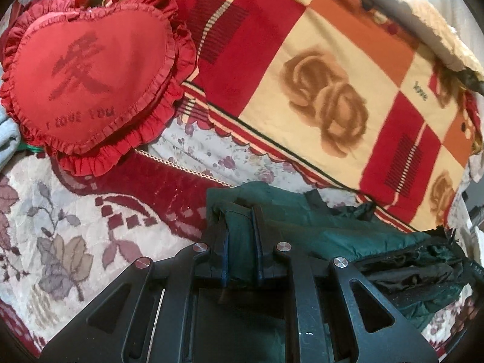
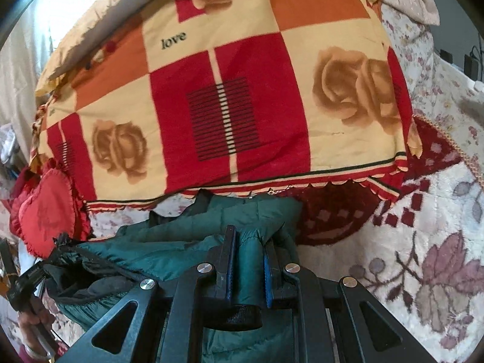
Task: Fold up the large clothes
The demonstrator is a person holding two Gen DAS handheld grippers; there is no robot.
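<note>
A dark green padded jacket (image 1: 317, 227) lies bunched on the flowered bedspread (image 1: 60, 211). My left gripper (image 1: 240, 211) is shut on a fold of it at its left end. In the right wrist view the same jacket (image 2: 181, 242) spreads to the left, its black lining showing at the lower left. My right gripper (image 2: 249, 236) is shut on a green padded fold with a black cuff near its base. The left gripper (image 2: 27, 287) and the hand that holds it show at the far left of the right wrist view.
A folded quilt (image 1: 302, 75) with red, orange and cream squares and brown roses lies just beyond the jacket; it also fills the right wrist view (image 2: 227, 90). A red heart-shaped cushion (image 1: 90, 75) leans at the left, seen too in the right wrist view (image 2: 45, 211).
</note>
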